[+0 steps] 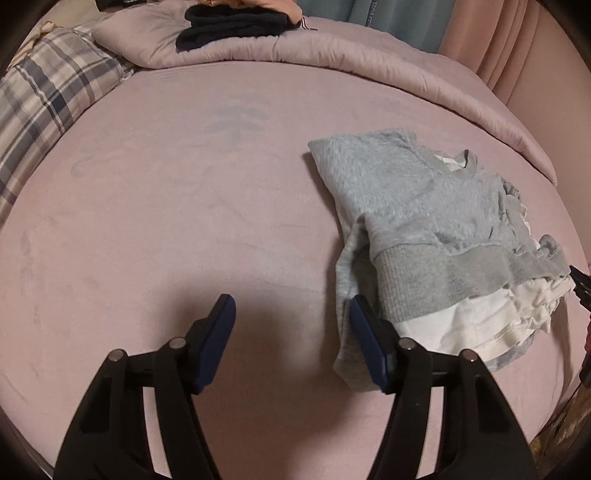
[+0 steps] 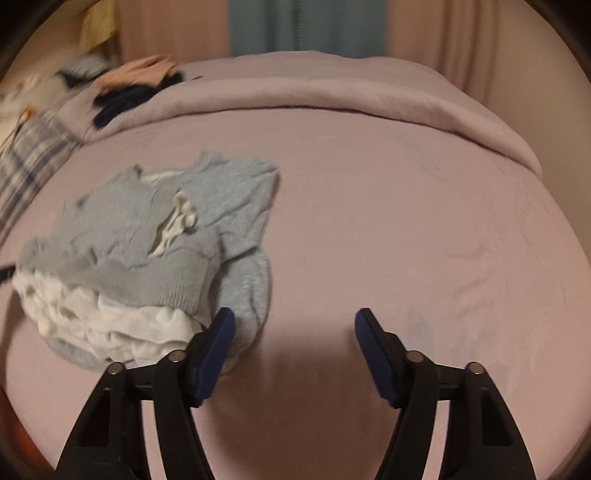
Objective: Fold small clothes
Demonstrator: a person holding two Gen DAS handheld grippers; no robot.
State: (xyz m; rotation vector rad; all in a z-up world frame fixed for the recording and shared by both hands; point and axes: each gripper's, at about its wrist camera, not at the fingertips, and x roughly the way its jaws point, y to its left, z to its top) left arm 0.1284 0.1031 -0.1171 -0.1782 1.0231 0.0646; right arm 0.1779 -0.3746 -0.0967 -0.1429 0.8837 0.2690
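A small grey sweatshirt with a white frilled hem (image 1: 424, 221) lies loosely folded on the pink bed sheet (image 1: 184, 203). In the left wrist view it is at the right, with one grey sleeve running down beside the right finger. My left gripper (image 1: 291, 306) hovers just left of it, open, with only sheet between the blue pads. In the right wrist view the same sweatshirt (image 2: 155, 243) lies bunched at the left, and my right gripper (image 2: 295, 321) stands open to its right, its left finger just in front of the garment's edge, nothing held.
A rolled pink quilt (image 1: 332, 55) runs along the far side of the bed, with a stack of dark folded clothes (image 1: 229, 26) on it. A plaid pillow (image 1: 48, 96) lies at the far left. Curtains (image 2: 306, 26) hang behind the bed.
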